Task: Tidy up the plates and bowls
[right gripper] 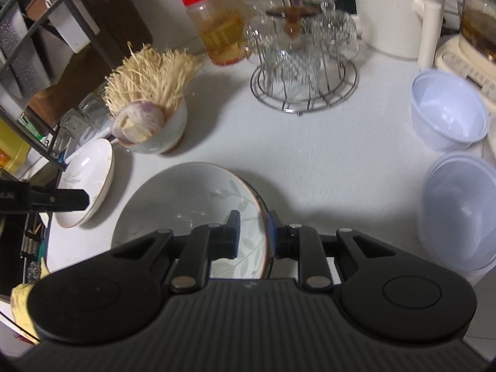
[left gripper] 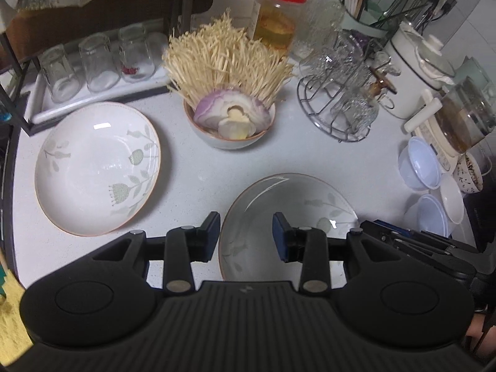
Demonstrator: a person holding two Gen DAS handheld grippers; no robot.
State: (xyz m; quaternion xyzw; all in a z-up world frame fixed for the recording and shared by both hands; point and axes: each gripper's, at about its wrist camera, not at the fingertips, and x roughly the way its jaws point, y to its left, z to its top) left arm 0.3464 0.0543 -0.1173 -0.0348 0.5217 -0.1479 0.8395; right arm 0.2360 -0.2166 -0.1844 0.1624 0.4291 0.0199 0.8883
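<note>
A grey leaf-patterned plate [left gripper: 291, 204] sits near the counter's front; its left rim lies between my open left gripper's [left gripper: 246, 237] fingers, untouched. In the right wrist view my right gripper [right gripper: 252, 235] is shut on this plate's right rim [right gripper: 186, 198]; a second rim shows just beneath it there. A white floral plate [left gripper: 96, 167] lies flat at the left; it also shows in the right wrist view [right gripper: 90, 176]. A small bowl [left gripper: 229, 136] holding enoki mushrooms and onion stands behind, between the plates.
Upturned glasses on a white tray [left gripper: 93, 65] stand under a black rack at back left. A red-lidded jar [left gripper: 276, 15], a wire glass stand [left gripper: 338, 105], a white cooker [left gripper: 415, 68] and clear plastic bowls [right gripper: 446, 114] fill the back and right.
</note>
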